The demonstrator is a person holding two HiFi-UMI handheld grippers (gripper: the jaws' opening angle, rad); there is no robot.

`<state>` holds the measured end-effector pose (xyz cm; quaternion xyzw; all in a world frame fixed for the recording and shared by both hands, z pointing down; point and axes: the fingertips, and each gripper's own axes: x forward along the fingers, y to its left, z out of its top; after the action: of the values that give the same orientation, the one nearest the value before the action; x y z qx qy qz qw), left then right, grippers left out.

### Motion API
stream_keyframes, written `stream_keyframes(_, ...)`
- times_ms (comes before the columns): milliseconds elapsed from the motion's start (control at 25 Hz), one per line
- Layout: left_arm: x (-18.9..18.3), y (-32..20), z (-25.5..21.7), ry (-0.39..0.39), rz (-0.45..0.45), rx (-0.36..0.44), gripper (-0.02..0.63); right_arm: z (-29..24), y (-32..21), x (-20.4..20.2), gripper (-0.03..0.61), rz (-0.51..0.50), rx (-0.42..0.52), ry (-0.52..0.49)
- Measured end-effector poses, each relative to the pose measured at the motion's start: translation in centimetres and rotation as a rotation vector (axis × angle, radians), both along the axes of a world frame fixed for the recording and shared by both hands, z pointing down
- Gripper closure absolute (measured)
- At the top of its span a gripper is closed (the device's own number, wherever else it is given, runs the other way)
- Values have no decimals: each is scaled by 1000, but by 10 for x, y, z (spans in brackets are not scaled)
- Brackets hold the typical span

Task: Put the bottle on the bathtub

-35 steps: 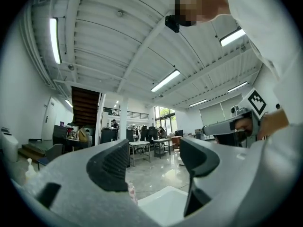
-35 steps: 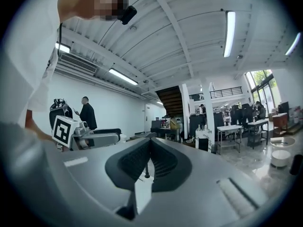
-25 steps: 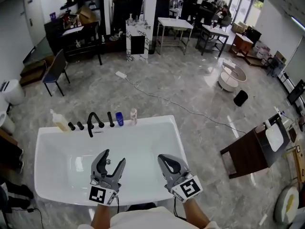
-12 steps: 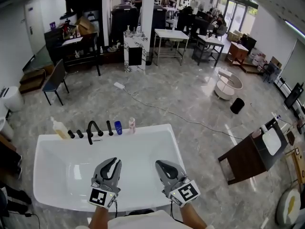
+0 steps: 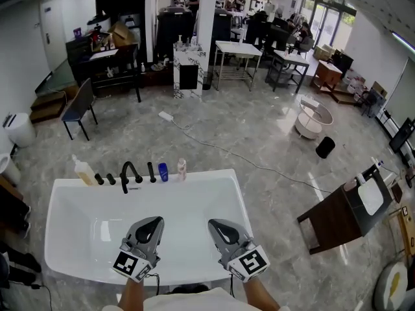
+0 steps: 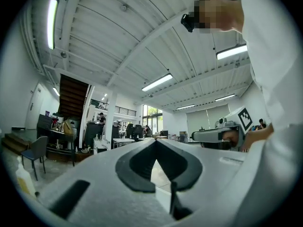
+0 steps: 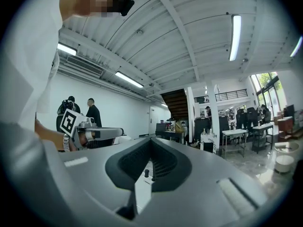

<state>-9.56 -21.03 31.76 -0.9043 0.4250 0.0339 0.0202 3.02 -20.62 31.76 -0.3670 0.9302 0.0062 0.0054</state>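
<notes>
The white bathtub [image 5: 243,203] lies below me in the head view. On its far rim stand a pale yellow bottle [image 5: 82,170], a small blue bottle [image 5: 163,172] and a pinkish-white bottle [image 5: 181,168], next to a black faucet [image 5: 130,173]. My left gripper [image 5: 150,223] and right gripper [image 5: 218,226] hover side by side over the tub's near half, both shut and holding nothing, well short of the bottles. Both point nearly level, toward the room. In the left gripper view the jaws [image 6: 155,141] meet at their tips, and the yellow bottle [image 6: 22,179] shows at the lower left. The right gripper [image 7: 150,140] is likewise shut.
Grey marble floor surrounds the tub. A dark wooden table [image 5: 337,216] stands to the right, a chair [image 5: 79,105] at the back left, and a cable [image 5: 220,141] runs across the floor. Desks, a metal table [image 5: 237,57] and several people fill the far room.
The left gripper's jaws, open a second ago, have shut. Both grippers have drawn back a little toward the tub's near rim and tilted up.
</notes>
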Motion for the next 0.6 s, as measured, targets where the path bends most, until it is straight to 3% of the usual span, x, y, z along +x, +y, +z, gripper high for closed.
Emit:
stream_keyframes(200, -3, 1, 4, -63, -2, -6, 611, 3, 4, 2, 569, 6, -11, -6)
stream_keyframes(440, -3, 0, 12, -2, -25, -42, 611, 8, 9, 3, 569, 0, -22, -13)
stream_keyframes(600, -3, -3, 9, -2, -21, -43, 611, 7, 8, 6, 569, 7, -21, -14)
